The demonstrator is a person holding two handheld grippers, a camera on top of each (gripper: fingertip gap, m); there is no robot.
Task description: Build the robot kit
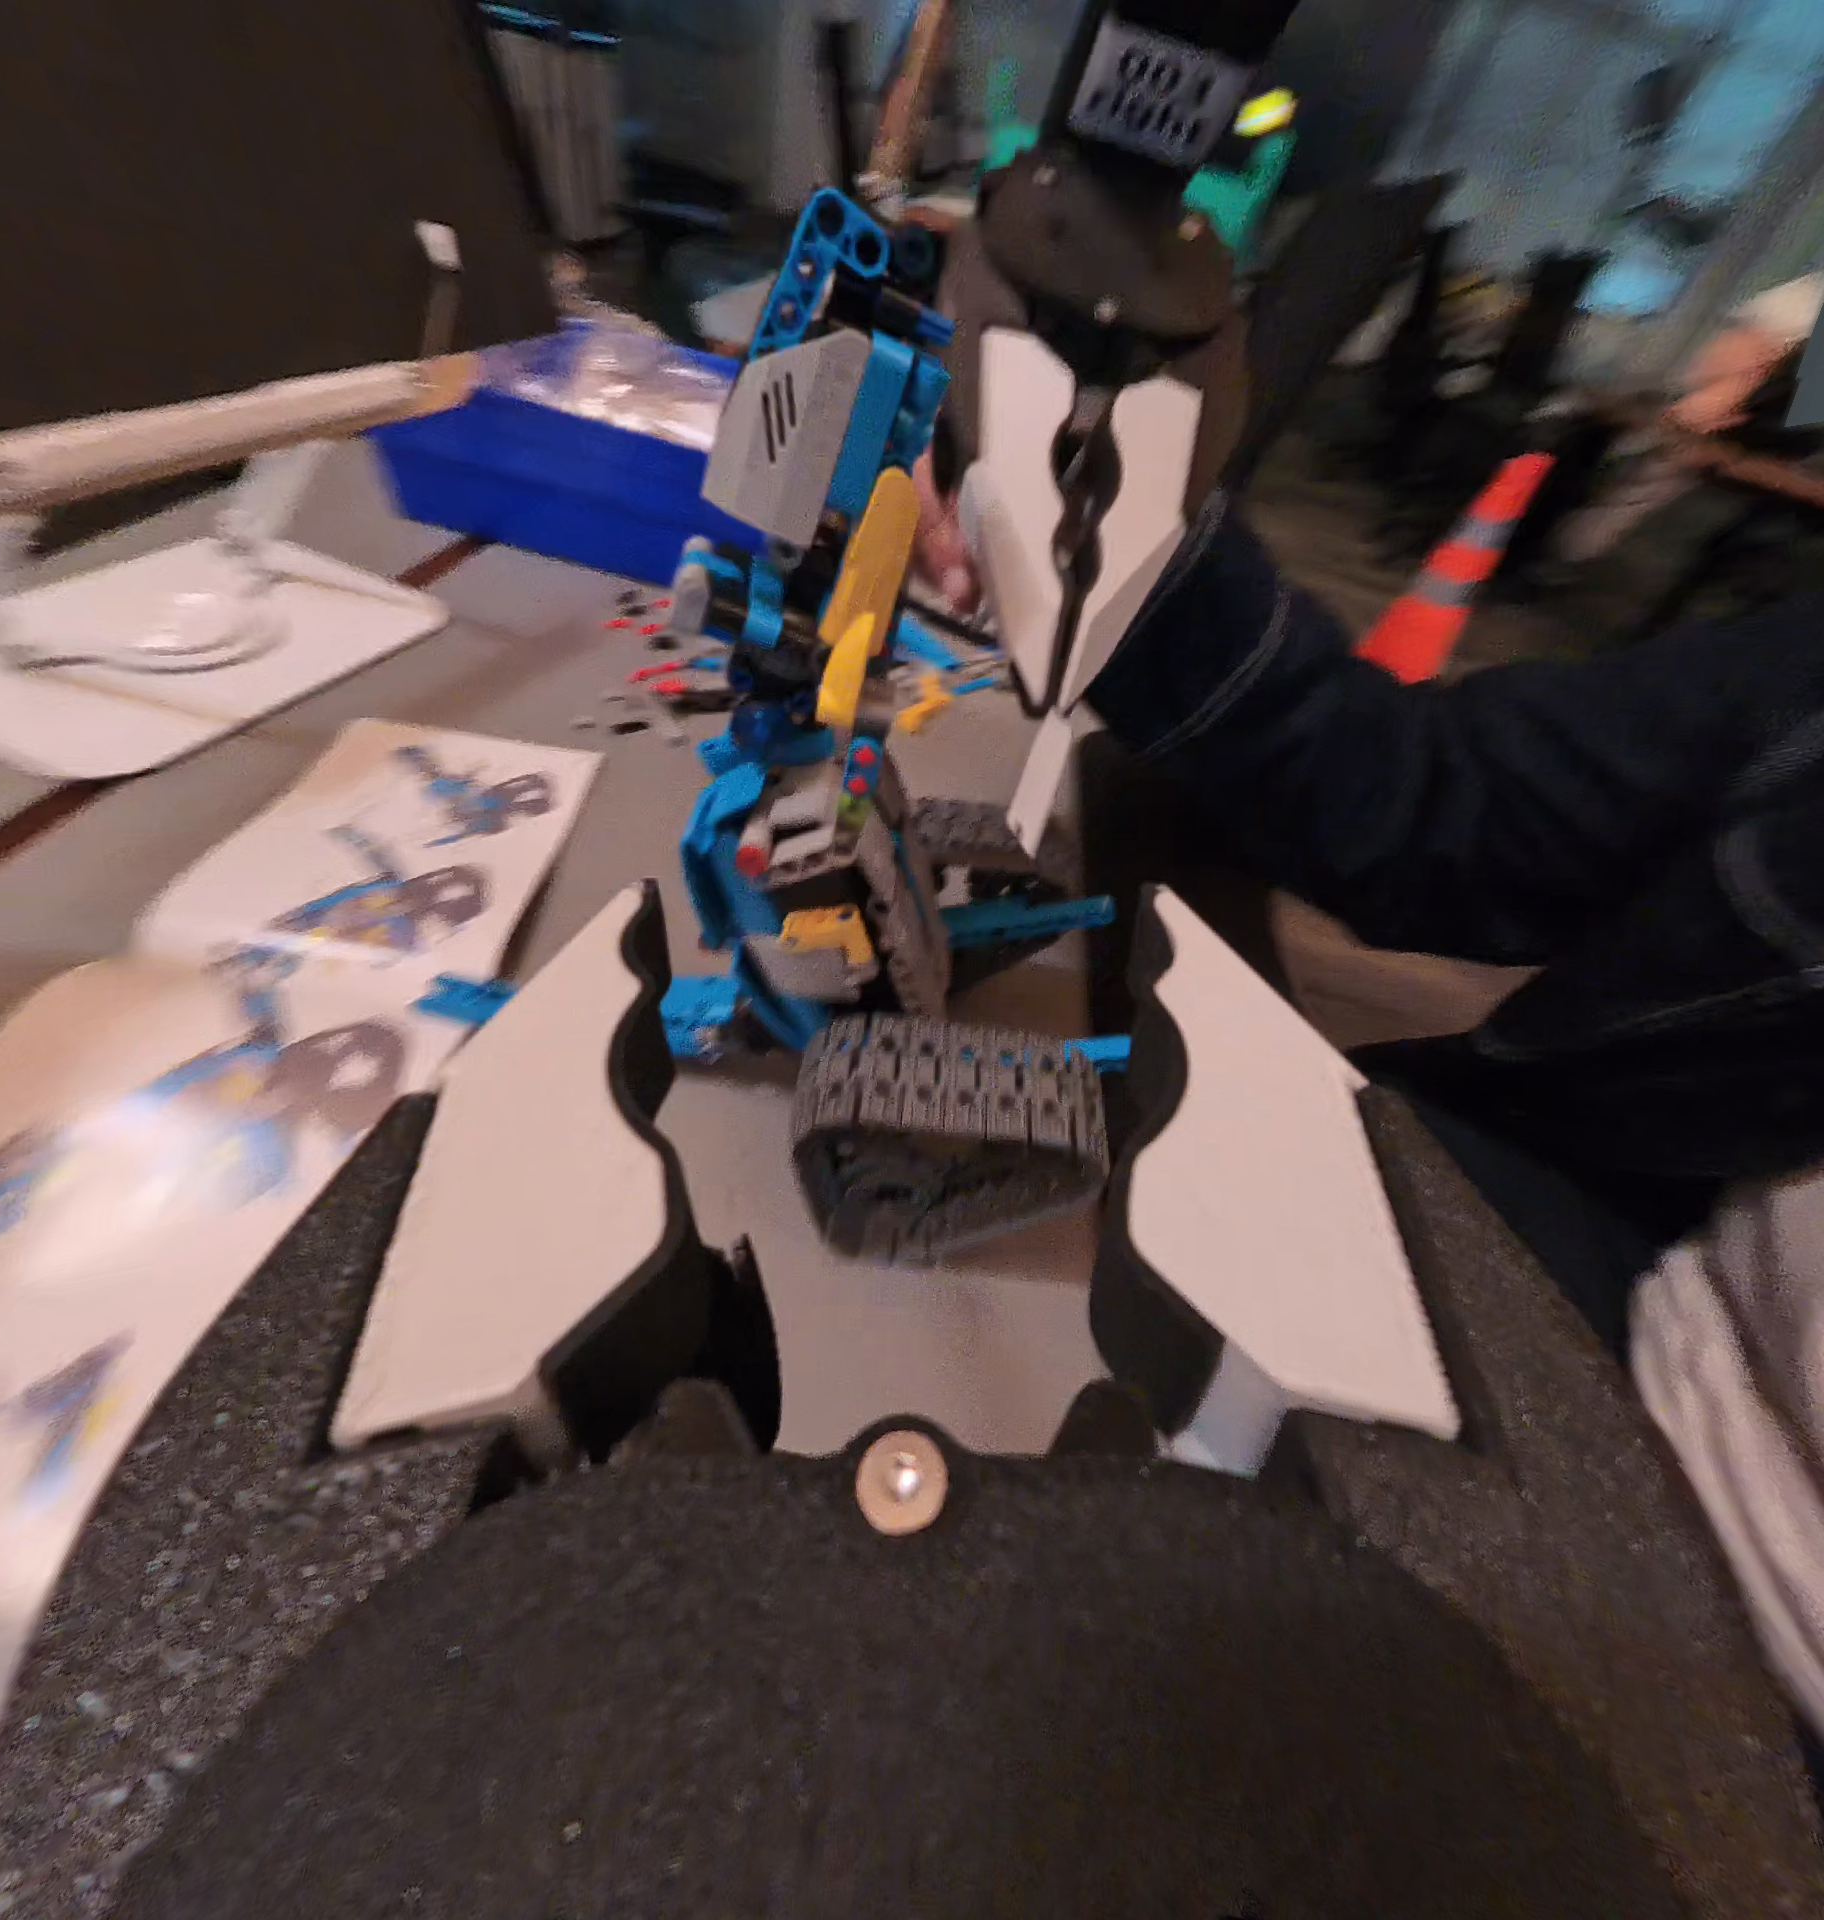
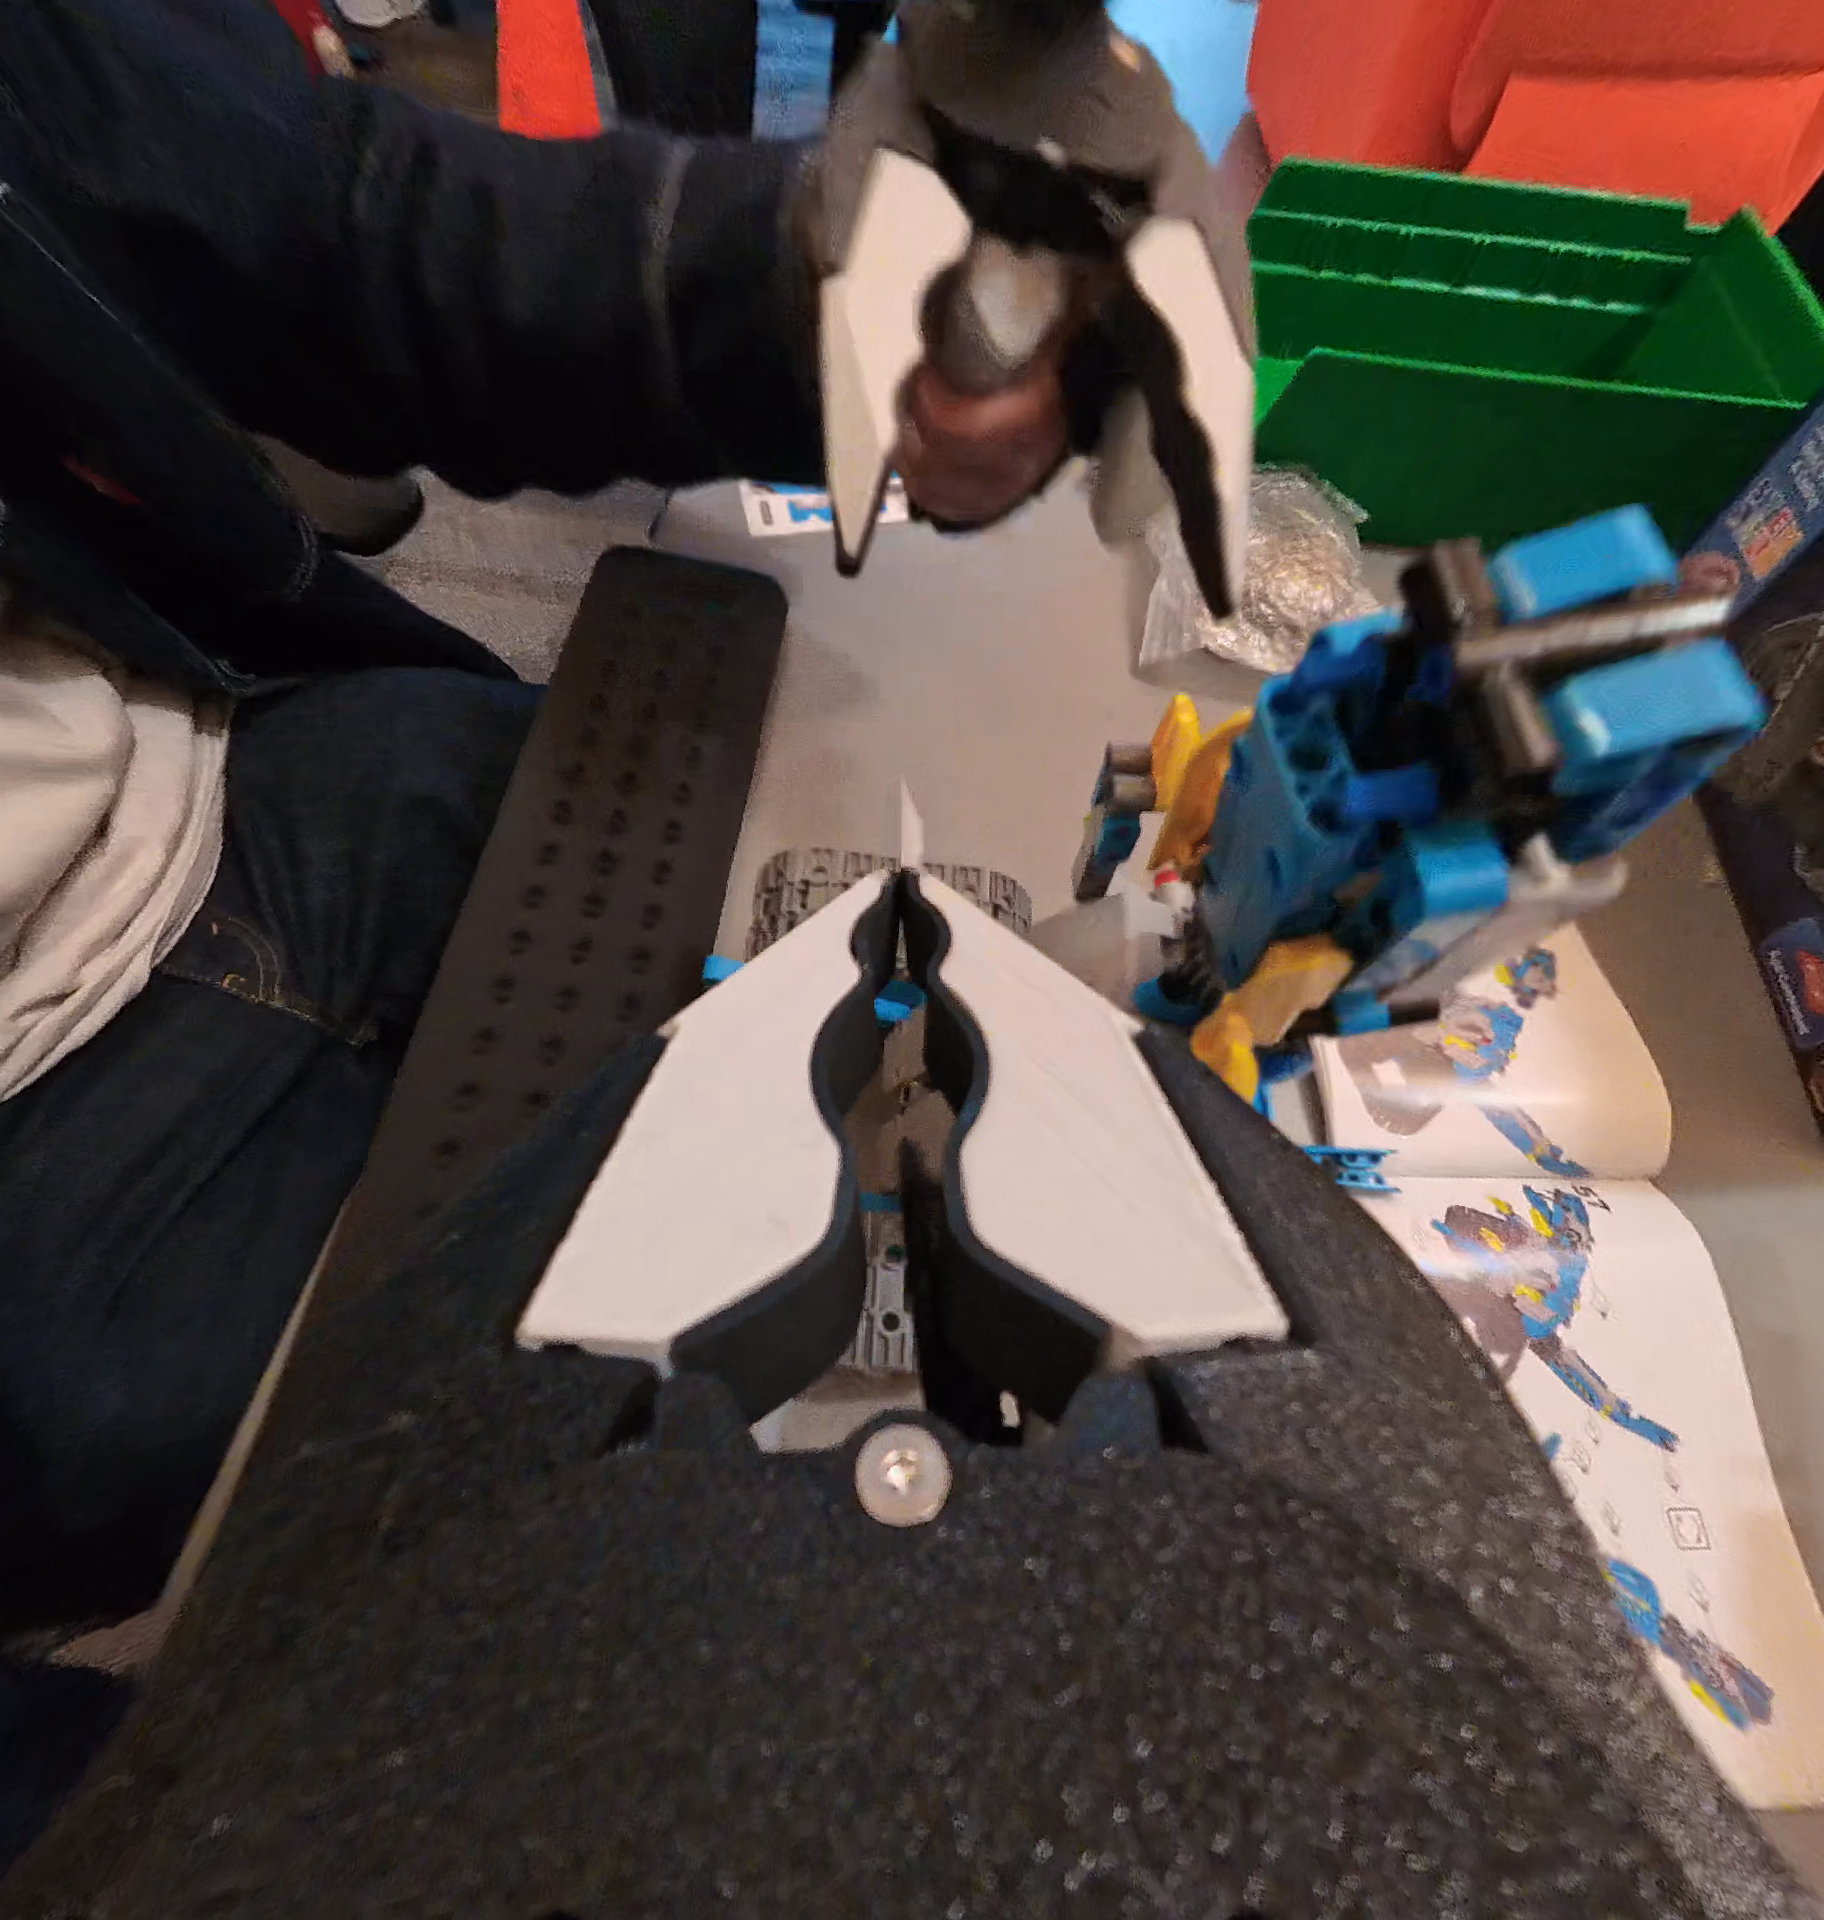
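A blue, grey and yellow brick-built model (image 1: 814,582) on grey tracks (image 1: 949,1122) stands on the table. My left gripper (image 1: 892,914) is open and empty, with a finger on each side of the near track and not touching it. It also shows in the right wrist view (image 2: 1033,587), open and above the table. My right gripper (image 2: 900,883) is shut with its tips meeting at a grey track (image 2: 814,878). I cannot tell whether it pinches a part. In the left wrist view it (image 1: 1038,790) points down behind the model. The model's upper body (image 2: 1407,831) leans to its right.
An open instruction booklet (image 1: 368,883) (image 2: 1573,1351) lies beside the model. Small loose pieces (image 1: 659,665), a blue bin (image 1: 555,457) and a white tray (image 1: 160,644) lie beyond. A green bin (image 2: 1510,343), a plastic bag (image 2: 1272,582), a black perforated plate (image 2: 596,831) and a person's dark sleeve (image 1: 1459,779) are close. Left tips to right tips: about 8 cm. Between my left fingertips and the black perforated plate (image 2: 596,831) there is roughly 20 cm.
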